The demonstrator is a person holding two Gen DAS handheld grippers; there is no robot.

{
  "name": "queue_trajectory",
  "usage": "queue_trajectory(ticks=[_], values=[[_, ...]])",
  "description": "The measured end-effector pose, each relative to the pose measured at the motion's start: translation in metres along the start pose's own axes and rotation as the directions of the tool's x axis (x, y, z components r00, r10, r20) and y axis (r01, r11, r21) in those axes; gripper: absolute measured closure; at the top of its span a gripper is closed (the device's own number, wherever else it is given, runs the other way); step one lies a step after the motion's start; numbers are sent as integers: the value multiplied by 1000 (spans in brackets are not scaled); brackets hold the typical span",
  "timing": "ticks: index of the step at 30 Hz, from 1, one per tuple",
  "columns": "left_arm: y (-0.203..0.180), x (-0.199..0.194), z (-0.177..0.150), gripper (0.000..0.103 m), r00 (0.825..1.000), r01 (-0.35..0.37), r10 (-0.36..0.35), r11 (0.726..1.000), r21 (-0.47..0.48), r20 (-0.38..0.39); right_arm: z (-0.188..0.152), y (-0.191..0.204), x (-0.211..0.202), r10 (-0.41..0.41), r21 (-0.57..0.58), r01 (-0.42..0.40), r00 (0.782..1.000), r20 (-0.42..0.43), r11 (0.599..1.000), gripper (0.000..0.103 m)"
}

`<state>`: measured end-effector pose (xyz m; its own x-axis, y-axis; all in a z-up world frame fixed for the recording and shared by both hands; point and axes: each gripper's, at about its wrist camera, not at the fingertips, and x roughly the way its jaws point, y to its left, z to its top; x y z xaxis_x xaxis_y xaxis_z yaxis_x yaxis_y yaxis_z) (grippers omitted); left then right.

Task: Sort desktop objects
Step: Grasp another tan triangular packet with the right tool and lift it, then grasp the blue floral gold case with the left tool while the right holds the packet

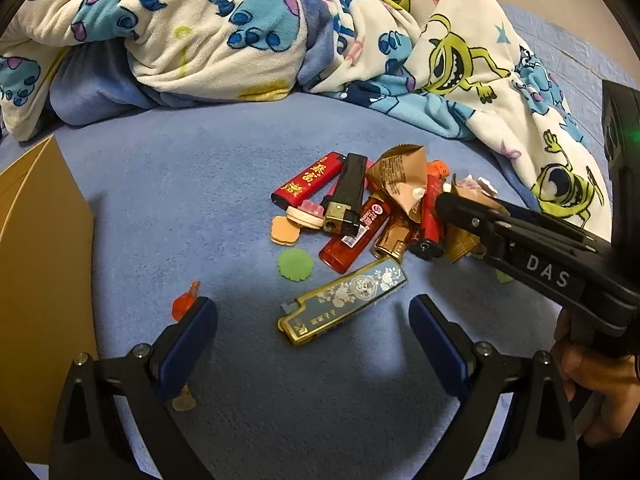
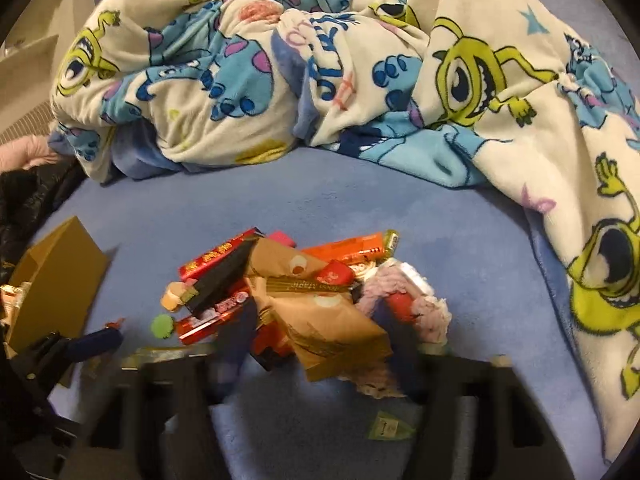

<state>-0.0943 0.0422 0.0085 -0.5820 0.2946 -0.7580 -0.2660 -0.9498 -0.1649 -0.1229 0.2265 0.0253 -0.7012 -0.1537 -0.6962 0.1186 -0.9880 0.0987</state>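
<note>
Your left gripper (image 1: 313,326) is spread wide, blue pads (image 1: 188,344) hanging low over the blue bedsheet (image 1: 180,184) with nothing between them. Just beyond the gap lies the blue-and-gold floral lighter (image 1: 344,300), flat and angled, a bit to the near side of the main pile. By the left pad there's a small orange-red piece (image 1: 185,300), and a tan bit (image 1: 185,402) pokes out under that same finger. Your right gripper (image 1: 448,202) comes in from the right in the left wrist view, tip reaching into the right side of the pile by the brown wrappers (image 1: 400,176); I honestly can't tell whether it's spread or closed, since its own camera shows the fingers only as a dark blur at the bottom. The pile itself sits mid-sheet: a red lighter with gold characters (image 1: 308,180) on the far left of it, a black lighter (image 1: 346,196) leaning beside it, a clear red lighter (image 1: 354,236) and a gold one (image 1: 394,240) nearer you. Left of those are a pink-topped eraser (image 1: 306,216), a tan cookie-shaped eraser (image 1: 285,231) and a green round one (image 1: 295,265). A cardboard box (image 1: 40,240) stands at the far left edge, and the cartoon monster blanket (image 1: 240,28) is bunched up across the back and down the right.
</note>
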Motion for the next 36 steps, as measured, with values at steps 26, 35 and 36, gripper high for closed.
queue_trajectory(ticks=[26,35,36], values=[[-14,17,10,60,999,-18,19,999,49,-31,24,-19,-99,107,106,-120,986,127,987,69],[-4,7,9,77,999,35,-35,999,0,-15,27,-19,-109,117,109,-132,984,134,985,69],[-5,6,9,78,999,35,-35,999,4,-15,26,-18,-108,121,109,-136,984,132,985,69]])
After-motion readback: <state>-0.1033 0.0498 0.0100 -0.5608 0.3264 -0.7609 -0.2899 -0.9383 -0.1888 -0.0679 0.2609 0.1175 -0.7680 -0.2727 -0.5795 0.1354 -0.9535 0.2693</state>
